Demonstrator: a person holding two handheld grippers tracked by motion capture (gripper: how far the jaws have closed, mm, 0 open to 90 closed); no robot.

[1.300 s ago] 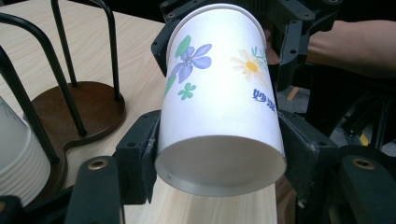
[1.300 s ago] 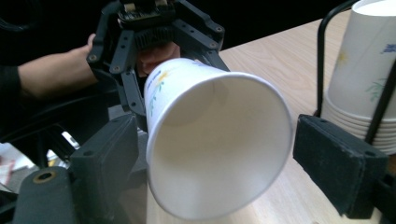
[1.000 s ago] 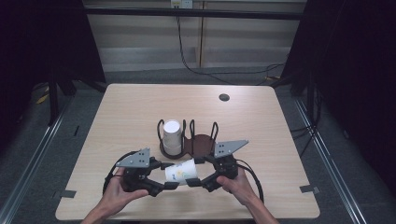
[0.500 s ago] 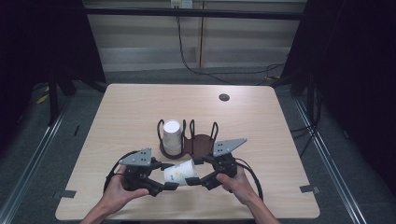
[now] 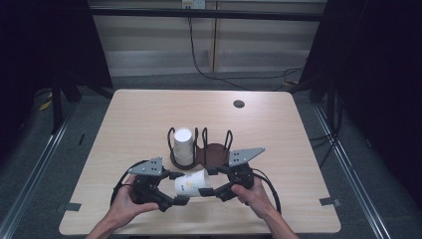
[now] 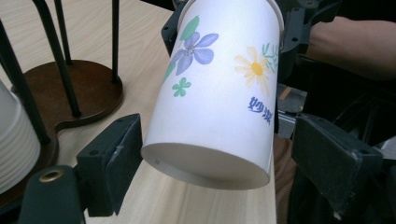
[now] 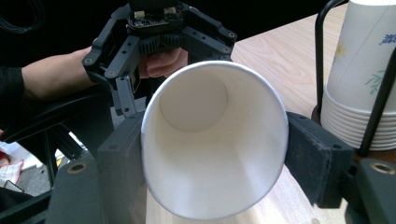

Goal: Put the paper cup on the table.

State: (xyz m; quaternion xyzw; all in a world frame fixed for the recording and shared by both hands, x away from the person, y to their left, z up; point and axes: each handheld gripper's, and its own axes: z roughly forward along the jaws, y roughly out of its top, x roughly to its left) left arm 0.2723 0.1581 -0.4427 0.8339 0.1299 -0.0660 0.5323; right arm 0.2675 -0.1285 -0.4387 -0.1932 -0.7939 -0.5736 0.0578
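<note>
Wooden table (image 5: 149, 119): cup rack (image 5: 211, 152) just behind. Paper cup (image 5: 191, 182) clamped at its mouth by right gripper (image 5: 215, 190); left gripper (image 5: 175, 189) open around its base.

One loose paper cup (image 5: 193, 183), one stack of cups (image 5: 182, 146), one wire cup holder (image 5: 215, 153), two grippers, one table (image 5: 139, 119)

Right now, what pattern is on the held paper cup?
White paper cup with purple and yellow flowers, green leaves, blue characters; clearest in the left gripper view.
</note>
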